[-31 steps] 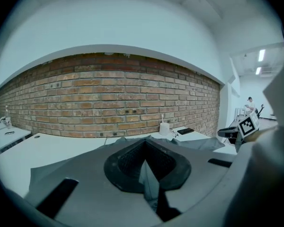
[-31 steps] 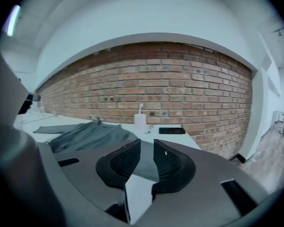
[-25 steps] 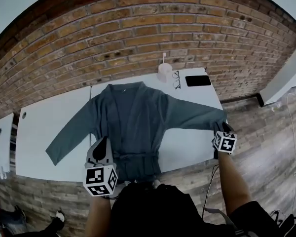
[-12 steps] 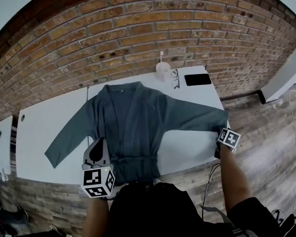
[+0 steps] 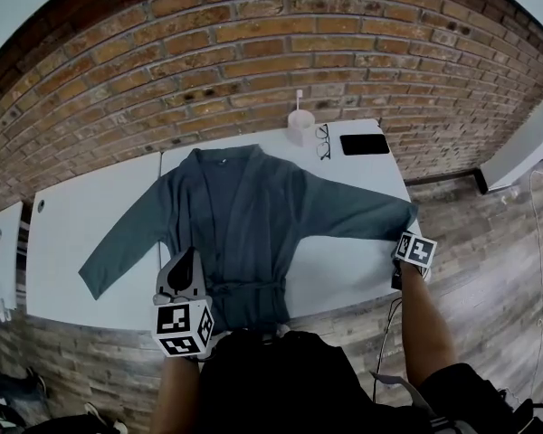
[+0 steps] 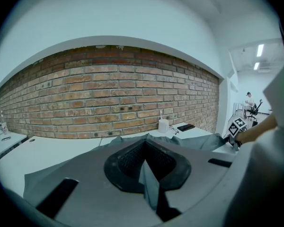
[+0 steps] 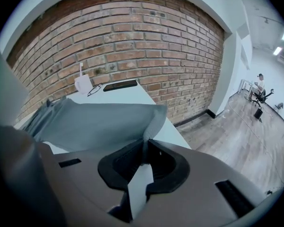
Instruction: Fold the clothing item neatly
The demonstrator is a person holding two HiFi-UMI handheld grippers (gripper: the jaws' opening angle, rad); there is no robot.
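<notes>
Robe (image 5: 244,215) soft, light, limp; left gripper (image 6: 146,141) clamped tight on hem (image 5: 249,301), right gripper (image 7: 146,142) jaws have just been closing on cuff (image 7: 156,117): sound holds

Hand-held gripper (image 7: 144,148), jaws just closing, pinching grey sleeve cuff (image 7: 151,119)

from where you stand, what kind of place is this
Likely an office or lab workspace rather than a home: plain white tables along a bare red brick wall, a grey wood-plank floor, and a person seated in a bright open room beyond.
</notes>
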